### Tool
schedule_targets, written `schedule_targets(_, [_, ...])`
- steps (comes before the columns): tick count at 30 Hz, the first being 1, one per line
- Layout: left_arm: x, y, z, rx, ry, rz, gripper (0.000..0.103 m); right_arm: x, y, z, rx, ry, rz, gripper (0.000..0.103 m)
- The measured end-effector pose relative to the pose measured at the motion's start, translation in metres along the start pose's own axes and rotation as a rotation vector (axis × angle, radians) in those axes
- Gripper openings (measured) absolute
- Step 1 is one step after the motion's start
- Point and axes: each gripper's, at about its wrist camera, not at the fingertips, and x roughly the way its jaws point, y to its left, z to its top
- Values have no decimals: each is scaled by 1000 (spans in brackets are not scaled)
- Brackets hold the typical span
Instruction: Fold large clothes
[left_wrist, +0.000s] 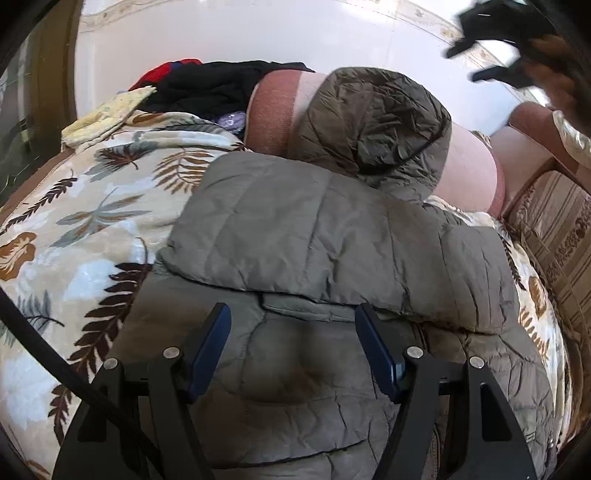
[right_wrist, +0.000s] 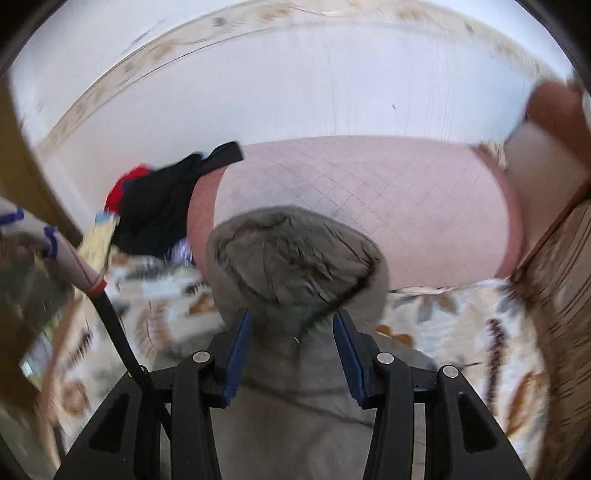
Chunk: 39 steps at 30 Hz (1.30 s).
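Note:
A grey-green puffer jacket (left_wrist: 314, 229) lies on a leaf-patterned blanket (left_wrist: 92, 206), with one padded part folded across its body. Its hood (left_wrist: 376, 125) leans up against a pink cushion (left_wrist: 469, 166). My left gripper (left_wrist: 291, 308) hovers low over the jacket's near part, open, nothing between its blue pads. My right gripper (left_wrist: 467, 64) shows blurred, high at the upper right. In the right wrist view the right gripper (right_wrist: 293, 314) is open and empty above the jacket (right_wrist: 295, 424), with the hood (right_wrist: 295, 254) just beyond its fingertips.
A pile of black and red clothes (left_wrist: 207, 88) sits at the back left, beside the cushion (right_wrist: 369, 206). A striped brown armrest (left_wrist: 561, 229) bounds the right side. A white tiled wall (right_wrist: 295, 92) rises behind. The blanket (right_wrist: 443, 325) spreads on both sides of the jacket.

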Motion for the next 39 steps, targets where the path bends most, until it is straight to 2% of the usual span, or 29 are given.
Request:
schedule_targets(4, [9, -4, -3, 14, 35, -22, 69, 47, 13, 30, -117, 17, -125, 50])
schedule_targets(8, [12, -1, -4, 4, 50, -45, 69, 78, 13, 52, -237, 28, -204, 53])
schedule_targets(9, [14, 0, -4, -3, 56, -48, 69, 85, 14, 54, -269, 29, -208, 60])
schedule_targets(10, [16, 2, -3, -12, 62, -50, 69, 94, 15, 56, -301, 44, -205, 64])
schedule_targets(14, [28, 7, -1, -43, 82, -32, 69, 123, 20, 58, -408, 53, -243, 64])
schedule_targets(15, [30, 9, -2, -48, 90, -27, 69, 128, 20, 57, -406, 58, -241, 56])
schedule_targets(16, [32, 10, -1, -52, 94, -25, 69, 132, 19, 54, -395, 63, -218, 42])
schedule_targets(17, [32, 11, -1, -57, 93, -22, 69, 134, 18, 49, -390, 74, -188, 15])
schedule_targets(19, [30, 12, 1, -62, 80, -12, 69, 128, 19, 37, -405, 62, -181, 13])
schedule_targets(25, [16, 16, 6, -74, 48, -11, 69, 44, 16, -16, -381, -42, -77, 8])
schedule_targets(31, [-8, 38, 19, -132, -37, 6, 69, -57, 15, -97, -415, -111, -7, 8])
schedule_targets(35, [-21, 52, 29, -165, -89, 6, 69, -95, 16, -179, -427, -110, 57, 8])
schedule_targets(39, [-28, 51, 34, -174, -123, -19, 69, -92, 19, -273, -441, -64, 77, 8])
